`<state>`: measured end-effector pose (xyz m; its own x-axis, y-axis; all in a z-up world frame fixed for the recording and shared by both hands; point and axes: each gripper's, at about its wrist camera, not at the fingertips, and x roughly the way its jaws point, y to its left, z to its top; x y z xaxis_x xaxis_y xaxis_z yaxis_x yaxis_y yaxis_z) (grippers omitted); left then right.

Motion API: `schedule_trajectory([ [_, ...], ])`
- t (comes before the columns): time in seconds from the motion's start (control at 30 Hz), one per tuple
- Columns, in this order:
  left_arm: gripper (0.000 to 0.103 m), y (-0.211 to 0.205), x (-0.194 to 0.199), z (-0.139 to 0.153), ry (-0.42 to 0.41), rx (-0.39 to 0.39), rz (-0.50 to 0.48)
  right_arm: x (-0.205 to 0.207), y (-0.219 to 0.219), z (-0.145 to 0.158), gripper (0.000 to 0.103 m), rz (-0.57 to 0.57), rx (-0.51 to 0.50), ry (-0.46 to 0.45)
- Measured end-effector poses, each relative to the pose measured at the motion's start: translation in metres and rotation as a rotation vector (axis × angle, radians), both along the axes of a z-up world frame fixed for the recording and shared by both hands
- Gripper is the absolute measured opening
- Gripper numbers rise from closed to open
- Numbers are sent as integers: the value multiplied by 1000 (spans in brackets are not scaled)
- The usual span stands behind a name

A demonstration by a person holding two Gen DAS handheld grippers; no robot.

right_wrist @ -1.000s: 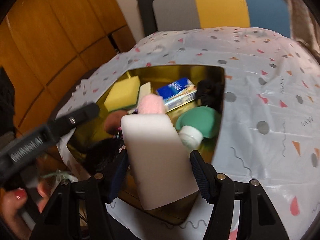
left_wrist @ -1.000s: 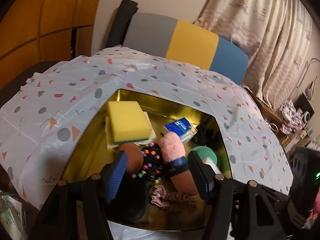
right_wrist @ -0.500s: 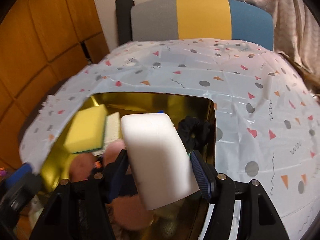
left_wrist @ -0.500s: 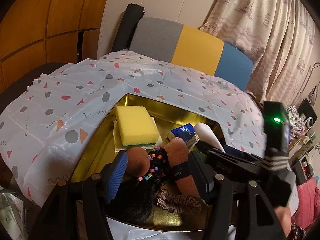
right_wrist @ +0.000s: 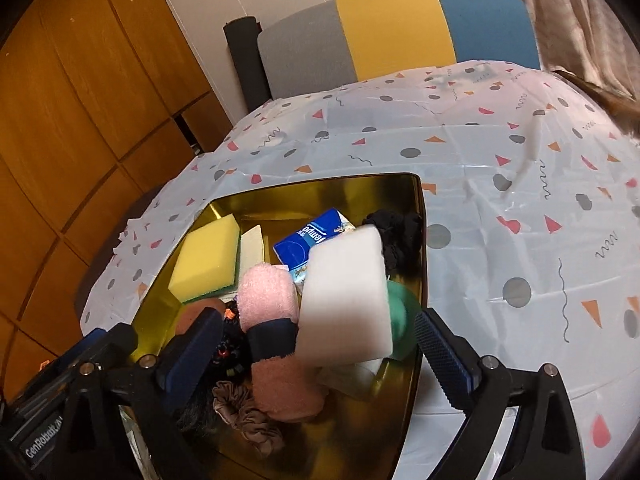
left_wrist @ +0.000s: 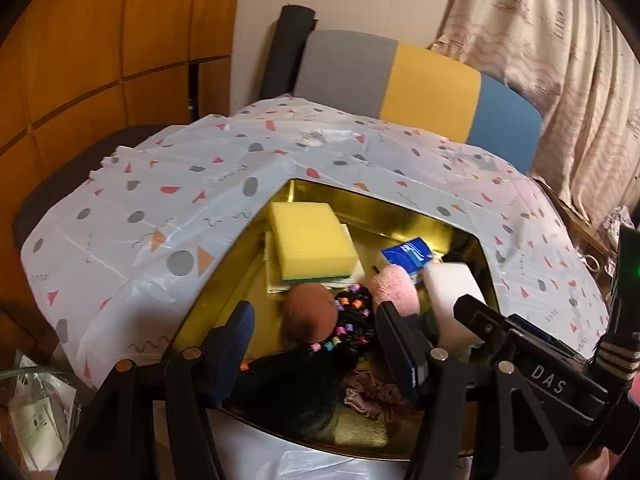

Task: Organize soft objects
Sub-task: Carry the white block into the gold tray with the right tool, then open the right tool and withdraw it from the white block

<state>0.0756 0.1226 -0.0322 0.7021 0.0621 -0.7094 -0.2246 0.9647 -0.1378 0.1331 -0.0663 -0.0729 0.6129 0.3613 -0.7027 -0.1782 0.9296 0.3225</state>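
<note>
Since a second ago right claw (right_wrist: pixel 316 356) has carried white foam block (right_wrist: pixel 345 296) over gold tray (right_wrist: pixel 416 192); jaws opening, block free, landing on pink towel roll (right_wrist: pixel 266 292). Left claw (left_wrist: pixel 316 340) hovers half-open, empty. Next: withdraw right, pick another item.

You have a gold tray (right_wrist: pixel 416 248), yellow-and-green sponge (right_wrist: pixel 206 256), white foam block (right_wrist: pixel 346 300), pink rolled cloth (right_wrist: pixel 266 292), blue tissue pack (right_wrist: pixel 310 236), and white tablecloth (right_wrist: pixel 500 200) patterned with grey dots and red-orange triangles.
</note>
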Motion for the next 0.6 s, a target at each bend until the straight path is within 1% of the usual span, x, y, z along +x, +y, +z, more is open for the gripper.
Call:
schedule_trajectory([
  [0.07, 64, 2, -4, 3, -15, 5, 14, 1, 7, -2, 97, 38, -6, 5],
  [0.13, 64, 5, -8, 6, -31, 25, 41, 0, 22, -5, 97, 127, -3, 12],
  [0.17, 64, 6, -9, 7, -32, 35, 54, -2, 26, -5, 95, 150, -9, 9],
  [0.23, 64, 11, -11, 9, -35, 39, 70, -8, 32, -2, 95, 171, -32, -12],
  [0.37, 64, 17, -13, 9, -27, 27, 82, -18, 31, 6, 95, 164, -63, -40],
  [0.43, 64, 17, -15, 11, -28, 43, 92, -22, 26, 11, 95, 125, -114, -51],
  [0.6, 64, 9, -21, 20, -47, 109, 91, -27, 13, 22, 96, 41, -193, -58],
])
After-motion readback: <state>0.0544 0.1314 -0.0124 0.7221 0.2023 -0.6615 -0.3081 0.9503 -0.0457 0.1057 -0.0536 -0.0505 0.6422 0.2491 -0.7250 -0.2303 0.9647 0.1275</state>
